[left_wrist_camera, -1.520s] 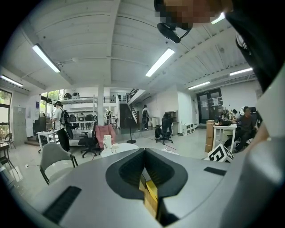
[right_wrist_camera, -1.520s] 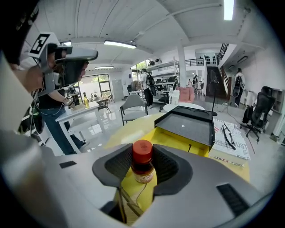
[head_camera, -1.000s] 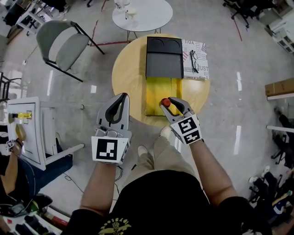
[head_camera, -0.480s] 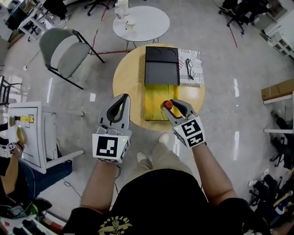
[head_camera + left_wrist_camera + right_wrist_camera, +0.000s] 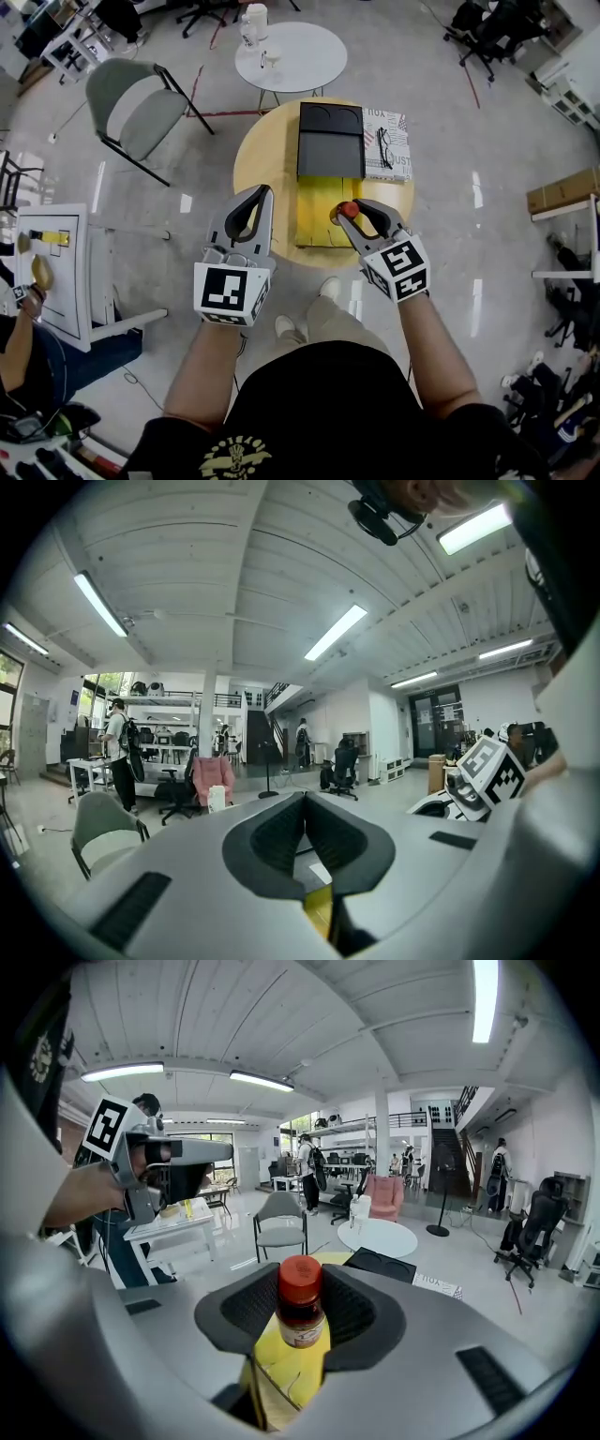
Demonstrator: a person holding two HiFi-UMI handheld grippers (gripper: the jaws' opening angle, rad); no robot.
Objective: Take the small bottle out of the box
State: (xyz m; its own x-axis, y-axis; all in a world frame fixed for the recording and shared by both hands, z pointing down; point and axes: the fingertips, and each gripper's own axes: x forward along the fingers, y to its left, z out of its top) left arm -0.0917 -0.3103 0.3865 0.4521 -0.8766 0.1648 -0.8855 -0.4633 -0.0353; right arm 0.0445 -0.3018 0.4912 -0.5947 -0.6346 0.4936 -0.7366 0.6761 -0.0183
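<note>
A small dark bottle with a red cap (image 5: pixel 300 1304) stands upright between the jaws of my right gripper (image 5: pixel 302 1309), which is shut on it. In the head view the red cap (image 5: pixel 348 210) shows at the tip of the right gripper (image 5: pixel 349 213), lifted above the yellow inside of the open box (image 5: pixel 322 212). The box's black lid (image 5: pixel 330 142) lies folded back on the round wooden table (image 5: pixel 262 156). My left gripper (image 5: pixel 263 198) hangs beside the box's left edge, jaws shut with nothing between them (image 5: pixel 305 810).
A printed white box with black glasses (image 5: pixel 386 142) on it lies to the right of the black lid. Beyond the wooden table stand a white round table (image 5: pixel 291 52) and a grey chair (image 5: pixel 133 105). A white desk (image 5: pixel 58 264) stands at my left.
Both grippers have risen a little and shifted up in view. The right one carries the bottle with it. The left gripper has come closer to the box's left edge.
</note>
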